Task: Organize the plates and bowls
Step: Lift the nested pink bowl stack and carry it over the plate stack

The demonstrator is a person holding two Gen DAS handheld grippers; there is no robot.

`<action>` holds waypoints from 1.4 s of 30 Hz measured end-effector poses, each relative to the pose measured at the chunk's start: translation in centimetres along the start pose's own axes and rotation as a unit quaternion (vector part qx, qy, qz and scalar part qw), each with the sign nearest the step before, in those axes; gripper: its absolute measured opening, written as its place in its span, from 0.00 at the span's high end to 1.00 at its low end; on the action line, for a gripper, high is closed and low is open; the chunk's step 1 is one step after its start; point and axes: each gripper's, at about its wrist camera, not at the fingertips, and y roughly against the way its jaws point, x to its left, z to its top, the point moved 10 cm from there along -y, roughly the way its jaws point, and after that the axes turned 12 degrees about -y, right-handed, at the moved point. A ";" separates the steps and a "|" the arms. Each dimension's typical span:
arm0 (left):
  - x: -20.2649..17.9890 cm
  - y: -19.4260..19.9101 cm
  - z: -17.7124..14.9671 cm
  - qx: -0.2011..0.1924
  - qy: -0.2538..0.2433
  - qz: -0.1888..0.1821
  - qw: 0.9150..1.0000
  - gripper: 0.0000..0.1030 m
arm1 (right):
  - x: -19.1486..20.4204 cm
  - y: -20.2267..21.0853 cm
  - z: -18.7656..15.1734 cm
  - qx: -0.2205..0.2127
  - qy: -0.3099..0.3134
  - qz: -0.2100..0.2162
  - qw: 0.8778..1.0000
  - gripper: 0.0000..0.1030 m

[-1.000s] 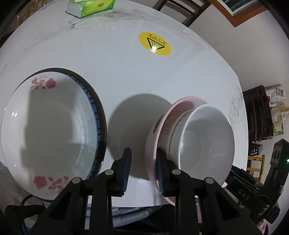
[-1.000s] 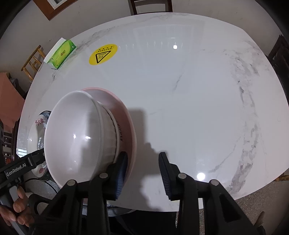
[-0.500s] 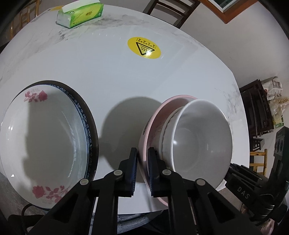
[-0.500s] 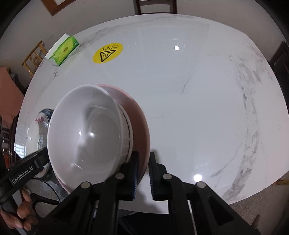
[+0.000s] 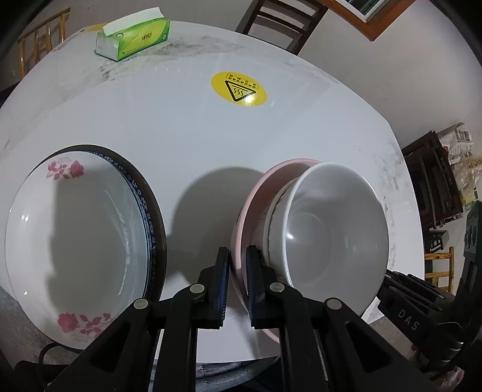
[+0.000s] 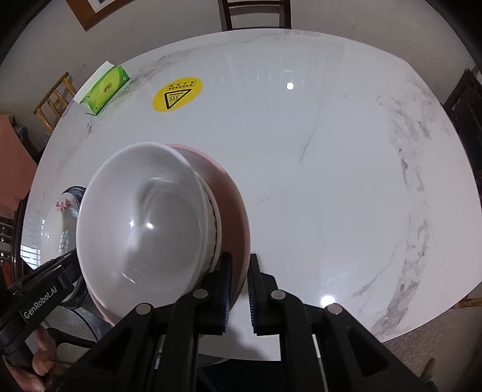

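A pink bowl (image 5: 265, 193) holds nested white bowls (image 5: 334, 229) near the table's front edge. My left gripper (image 5: 238, 259) is shut on the pink bowl's left rim, one pad inside and one outside. My right gripper (image 6: 240, 267) is shut on the opposite rim of the same pink bowl (image 6: 233, 199), with the white bowl (image 6: 141, 223) stacked inside it. To the left lies a white plate with pink roses (image 5: 78, 241) on a dark-rimmed plate (image 5: 150, 208). The same plates (image 6: 67, 208) peek out behind the bowls in the right wrist view.
A green tissue pack (image 5: 134, 37) sits at the table's far left edge, and a yellow hot-surface sticker (image 5: 239, 89) marks the marble table (image 6: 331, 181). Wooden chairs (image 5: 280, 21) stand beyond it. A hand (image 6: 39, 358) holds the left gripper's body.
Both grippers went from open, straddling the pink bowl's rim, to shut on it. The bowls and plates stayed where they were.
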 end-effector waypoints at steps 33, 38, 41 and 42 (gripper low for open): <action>0.7 2.8 1.1 -0.019 -0.007 0.007 1.000 0.93 | 1.9 2.7 1.2 -0.014 0.005 0.013 1.000 0.90; 2.0 4.4 1.6 -0.030 -0.002 0.014 0.999 0.93 | 3.9 3.6 1.4 -0.018 0.021 0.018 0.999 0.90; 3.0 5.5 1.9 -0.037 0.000 0.021 0.999 0.93 | 5.1 4.2 1.5 -0.021 0.031 0.024 0.999 0.90; 3.3 5.9 2.0 -0.039 0.000 0.024 0.999 0.93 | 5.5 4.3 1.6 -0.021 0.033 0.025 0.999 0.90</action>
